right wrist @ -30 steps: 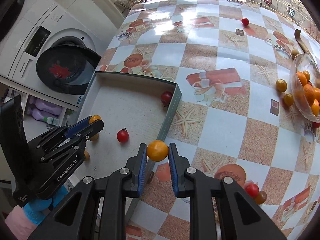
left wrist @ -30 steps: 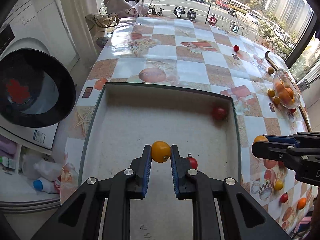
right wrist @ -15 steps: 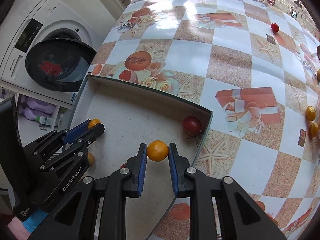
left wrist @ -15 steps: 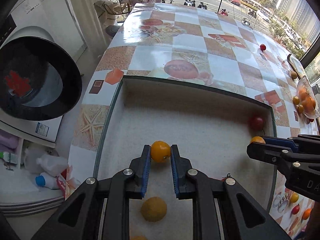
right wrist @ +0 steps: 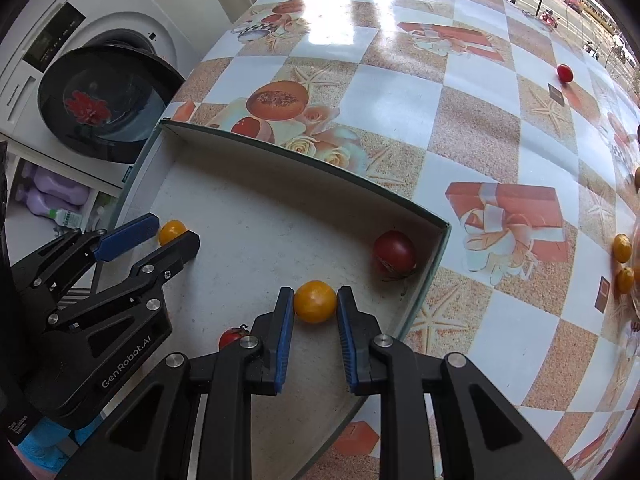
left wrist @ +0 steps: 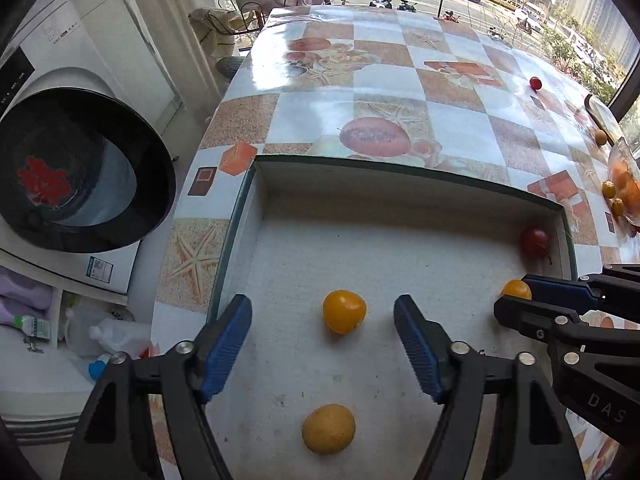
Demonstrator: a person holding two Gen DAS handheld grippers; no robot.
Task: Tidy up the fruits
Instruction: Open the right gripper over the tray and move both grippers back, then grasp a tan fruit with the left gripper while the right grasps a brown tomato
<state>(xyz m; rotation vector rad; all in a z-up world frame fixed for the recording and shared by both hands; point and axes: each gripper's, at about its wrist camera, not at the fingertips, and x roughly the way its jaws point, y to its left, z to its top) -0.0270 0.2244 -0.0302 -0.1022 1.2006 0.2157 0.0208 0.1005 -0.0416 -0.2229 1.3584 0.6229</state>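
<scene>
Left claw (left wrist: 323,342) just opened, yellow fruit (left wrist: 344,311) now loose in tray (left wrist: 400,176) | right claw (right wrist: 314,332) apparently clamps orange fruit (right wrist: 315,301)

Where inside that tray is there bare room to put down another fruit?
The tray floor is bare along its far wall and left side. Its right corner holds a red fruit. Nearer, it is crowded: yellow fruit between the left hand-held gripper's open jaws, and the right hand-held gripper shut on another yellow fruit.

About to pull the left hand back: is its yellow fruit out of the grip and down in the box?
Yes. The left gripper has just been opening; the yellow fruit lies on the box floor, clear of both pads.
</scene>
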